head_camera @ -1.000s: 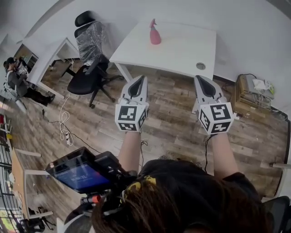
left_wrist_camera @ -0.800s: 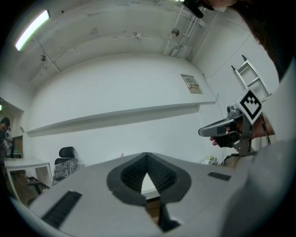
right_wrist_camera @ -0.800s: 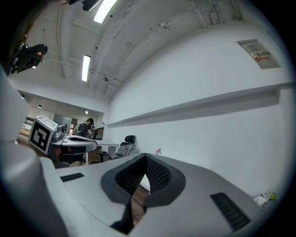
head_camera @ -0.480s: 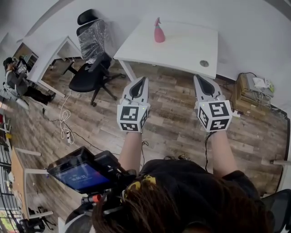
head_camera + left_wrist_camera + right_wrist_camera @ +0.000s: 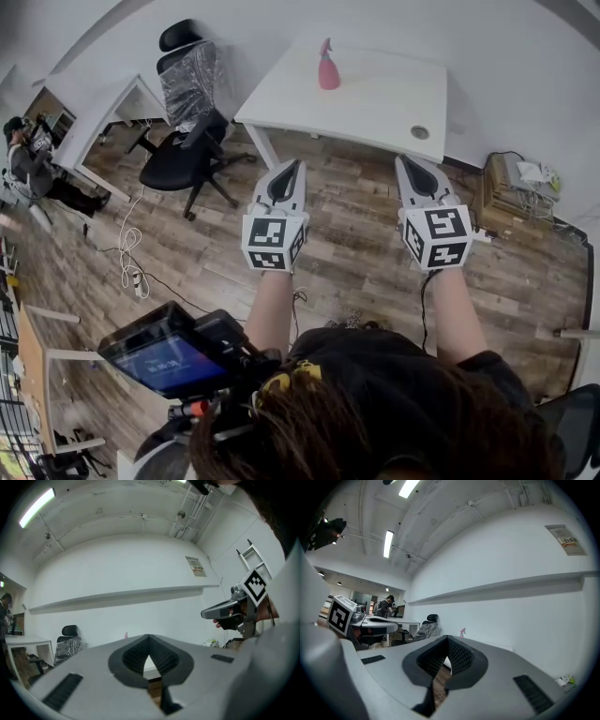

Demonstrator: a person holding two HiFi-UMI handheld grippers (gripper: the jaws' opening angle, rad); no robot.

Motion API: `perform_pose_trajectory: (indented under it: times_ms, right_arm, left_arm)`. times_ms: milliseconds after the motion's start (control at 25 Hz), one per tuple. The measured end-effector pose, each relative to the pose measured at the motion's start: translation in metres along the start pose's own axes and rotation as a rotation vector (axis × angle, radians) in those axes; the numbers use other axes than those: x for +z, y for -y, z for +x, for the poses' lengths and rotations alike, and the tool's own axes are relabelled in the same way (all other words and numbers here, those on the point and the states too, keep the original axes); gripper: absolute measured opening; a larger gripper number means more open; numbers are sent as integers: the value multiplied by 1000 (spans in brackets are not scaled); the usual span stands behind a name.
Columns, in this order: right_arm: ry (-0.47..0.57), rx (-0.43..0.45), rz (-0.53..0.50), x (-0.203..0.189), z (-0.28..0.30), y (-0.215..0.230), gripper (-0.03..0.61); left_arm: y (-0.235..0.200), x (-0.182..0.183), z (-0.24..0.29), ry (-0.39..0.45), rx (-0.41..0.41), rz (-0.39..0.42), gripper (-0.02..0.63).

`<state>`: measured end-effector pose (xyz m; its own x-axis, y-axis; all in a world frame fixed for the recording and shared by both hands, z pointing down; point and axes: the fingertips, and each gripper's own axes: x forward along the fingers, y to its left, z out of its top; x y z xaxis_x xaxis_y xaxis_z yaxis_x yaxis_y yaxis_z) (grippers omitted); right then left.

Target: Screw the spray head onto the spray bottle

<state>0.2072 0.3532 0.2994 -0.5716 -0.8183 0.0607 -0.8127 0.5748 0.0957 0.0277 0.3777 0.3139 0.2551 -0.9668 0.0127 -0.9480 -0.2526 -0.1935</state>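
Operator stands on the wood-plank floor (image 5: 347, 234) with a gripper in each hand, both arms stretched forward and level. Left gripper (image 5: 289, 171): jaws fully closed, pads meeting, nothing between them. Right gripper (image 5: 409, 167): likewise, jaws pressed together and empty. Each has its marker cube at the rear, nearest the wrist. The two grippers hang over the floor side by side, apart from each other, short of the near edge of the white surface (image 5: 375, 103). Pink spray bottle (image 5: 327, 66) stands upright near the far left corner of the surface, well apart from both grippers. A pink top shows on it, but I cannot tell whether the head is screwed down. A round cable port (image 5: 419, 132) sits by the near right corner. A black office chair (image 5: 183, 141), backrest wrapped in plastic film, stands on the floor off the surface's left edge. A brown cardboard box (image 5: 516, 192) sits on the floor past the right edge, by the wall. A white cable (image 5: 127, 253) trails over the floor at left. Another person (image 5: 28, 164) sits at far left beside a second white desk (image 5: 94, 122). A small lit screen (image 5: 167, 361) sits low in front of the operator.
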Motion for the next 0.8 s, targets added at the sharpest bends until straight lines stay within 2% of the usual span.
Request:
perform_pose_trajectory:
  times_ms: [800]
  right_arm:
    - [-15,8,-5,-3,2,-2,6]
  left_arm:
    - [-1,-3,5,-9,-12,0,2]
